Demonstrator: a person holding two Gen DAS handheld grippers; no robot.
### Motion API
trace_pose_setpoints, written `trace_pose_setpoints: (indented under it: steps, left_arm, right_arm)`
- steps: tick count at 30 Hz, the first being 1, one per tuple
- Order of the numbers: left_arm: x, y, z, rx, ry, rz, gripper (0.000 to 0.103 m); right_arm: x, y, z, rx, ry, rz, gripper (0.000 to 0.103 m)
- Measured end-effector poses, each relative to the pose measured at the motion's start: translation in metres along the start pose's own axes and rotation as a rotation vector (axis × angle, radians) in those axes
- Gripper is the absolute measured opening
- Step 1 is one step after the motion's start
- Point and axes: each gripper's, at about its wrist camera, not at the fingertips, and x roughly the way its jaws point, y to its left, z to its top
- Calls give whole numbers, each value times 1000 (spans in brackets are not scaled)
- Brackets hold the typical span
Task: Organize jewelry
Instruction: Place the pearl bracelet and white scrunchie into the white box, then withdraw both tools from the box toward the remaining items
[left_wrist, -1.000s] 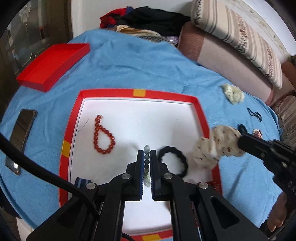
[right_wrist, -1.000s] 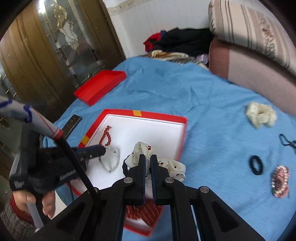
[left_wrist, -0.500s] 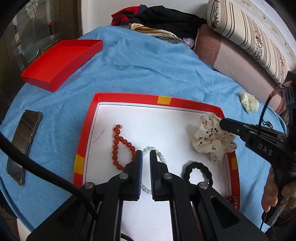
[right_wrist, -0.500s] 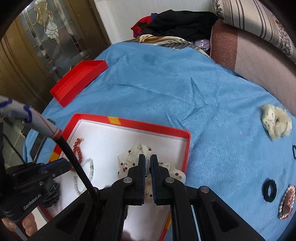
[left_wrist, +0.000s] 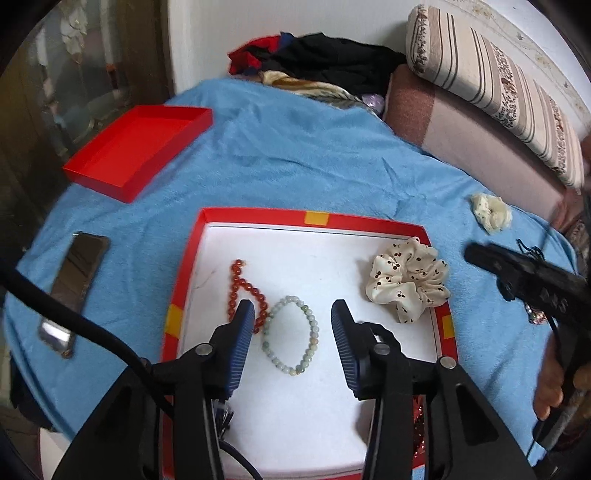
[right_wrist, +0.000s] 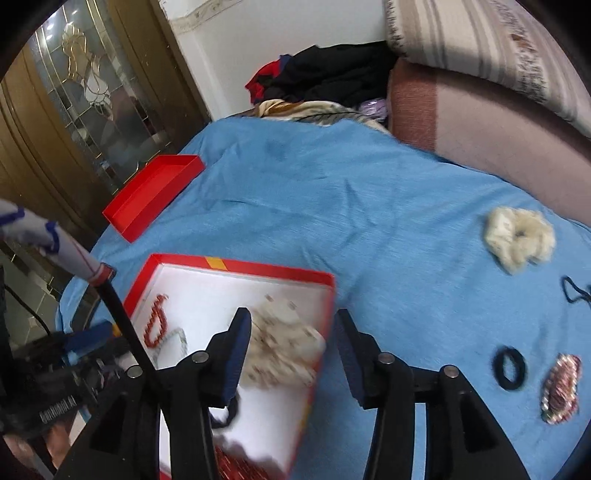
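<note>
Blue bedding held my red tray (left_wrist: 192, 258) with two bracelets, one scrunchie (left_wrist: 406, 280), my left gripper (left_wrist: 291, 334) and right gripper (right_wrist: 293, 347) just opening, gripping nothing.

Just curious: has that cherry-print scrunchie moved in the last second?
Yes. The scrunchie went from the tray's right rim, held, to lying inside its far right corner; the right gripper has just opened.

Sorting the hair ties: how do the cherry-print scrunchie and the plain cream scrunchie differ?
The cherry-print scrunchie lies inside the red-rimmed tray; the plain cream scrunchie lies outside it on the blue blanket. The cherry-print one carries dark dots; the plain cream one shows none. Both are ruffled, pale fabric loops, and neither gripper holds them.
</note>
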Motion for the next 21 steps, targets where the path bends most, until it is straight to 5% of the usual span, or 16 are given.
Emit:
trace_pose_setpoints:
  steps: [8, 21]
  left_arm:
    - [-39, -30, -25, -1, -64, 41, 52]
    - [-64, -115, -65, 73, -46, -59, 56]
  right_arm:
    - [-48, -42, -72, 60, 8, -37, 52]
    - [-122, -102, -163, 157, -44, -165, 53]
